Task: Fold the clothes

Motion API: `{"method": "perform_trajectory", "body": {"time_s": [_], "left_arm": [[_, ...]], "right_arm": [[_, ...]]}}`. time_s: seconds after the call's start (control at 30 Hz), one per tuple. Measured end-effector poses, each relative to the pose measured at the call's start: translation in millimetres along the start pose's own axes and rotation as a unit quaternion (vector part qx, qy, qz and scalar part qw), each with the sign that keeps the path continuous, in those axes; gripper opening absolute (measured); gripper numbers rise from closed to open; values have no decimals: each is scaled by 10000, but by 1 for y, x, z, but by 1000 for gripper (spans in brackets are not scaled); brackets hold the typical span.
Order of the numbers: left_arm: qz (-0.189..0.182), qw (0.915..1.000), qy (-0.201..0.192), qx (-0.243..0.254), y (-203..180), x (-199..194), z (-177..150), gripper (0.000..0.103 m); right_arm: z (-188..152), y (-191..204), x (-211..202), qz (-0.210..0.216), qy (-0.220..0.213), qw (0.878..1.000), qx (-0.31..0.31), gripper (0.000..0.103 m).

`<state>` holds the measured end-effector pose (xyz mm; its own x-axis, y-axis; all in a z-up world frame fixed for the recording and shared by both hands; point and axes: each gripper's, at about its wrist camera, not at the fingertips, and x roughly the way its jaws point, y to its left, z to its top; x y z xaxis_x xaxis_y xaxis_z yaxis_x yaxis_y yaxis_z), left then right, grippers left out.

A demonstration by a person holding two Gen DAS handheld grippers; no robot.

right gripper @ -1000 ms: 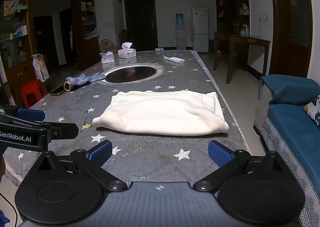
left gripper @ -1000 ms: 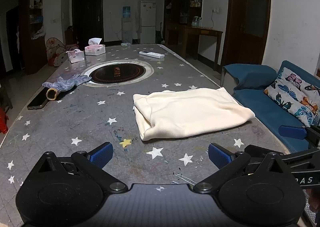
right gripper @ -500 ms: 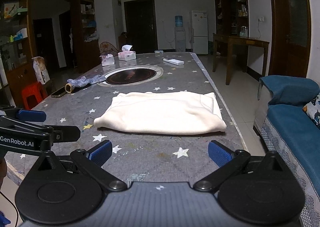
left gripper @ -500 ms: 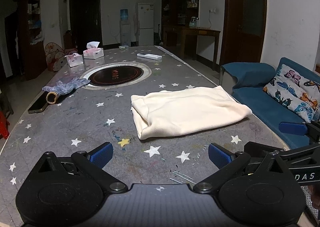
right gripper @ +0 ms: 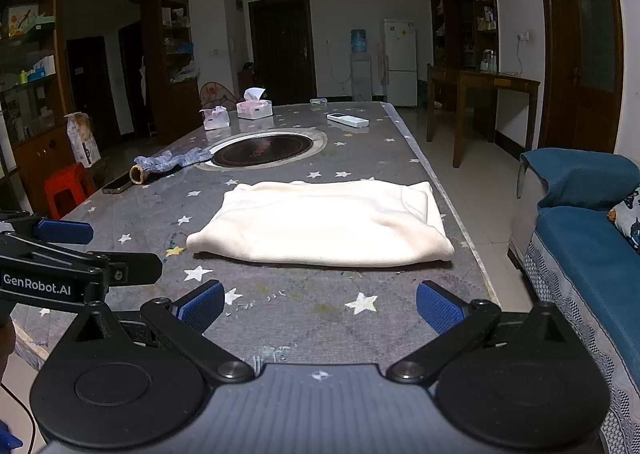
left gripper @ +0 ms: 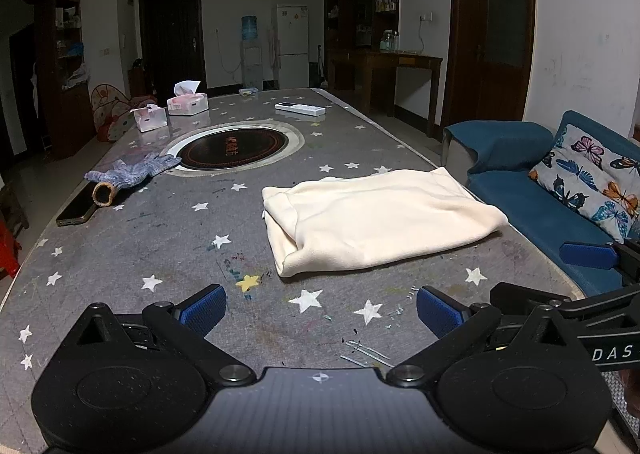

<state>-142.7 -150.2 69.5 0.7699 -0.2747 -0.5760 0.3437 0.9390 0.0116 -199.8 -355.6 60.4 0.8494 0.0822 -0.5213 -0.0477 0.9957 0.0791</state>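
A cream garment (left gripper: 376, 219) lies folded into a flat rectangle on the grey star-patterned table (left gripper: 168, 254), near its right edge. It also shows in the right wrist view (right gripper: 324, 228). My left gripper (left gripper: 320, 312) is open and empty, held above the table's near end, short of the garment. My right gripper (right gripper: 318, 312) is open and empty, also short of the garment. The right gripper shows at the right edge of the left wrist view (left gripper: 588, 274), and the left gripper at the left edge of the right wrist view (right gripper: 60, 254).
A round black cooktop (left gripper: 234, 145) sits in the table's middle. A blue-grey glove (left gripper: 128, 173) and a phone (left gripper: 76, 207) lie at the left. Two tissue boxes (left gripper: 188, 101) and a remote (left gripper: 300, 108) lie at the far end. A blue sofa (left gripper: 560, 189) stands right of the table.
Both grippers have drawn back and risen slightly from the garment, which looks a little farther away. The garment has not moved. Both jaws stay open.
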Motion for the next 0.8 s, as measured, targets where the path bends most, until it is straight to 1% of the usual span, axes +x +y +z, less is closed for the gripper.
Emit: {"method": "perform_trajectory", "body": {"time_s": [0.8], "left_arm": [[8, 9995, 308, -61, 6, 33, 4, 103]], "right_arm": [[2, -7, 32, 22, 357, 9993, 46, 103]]}}
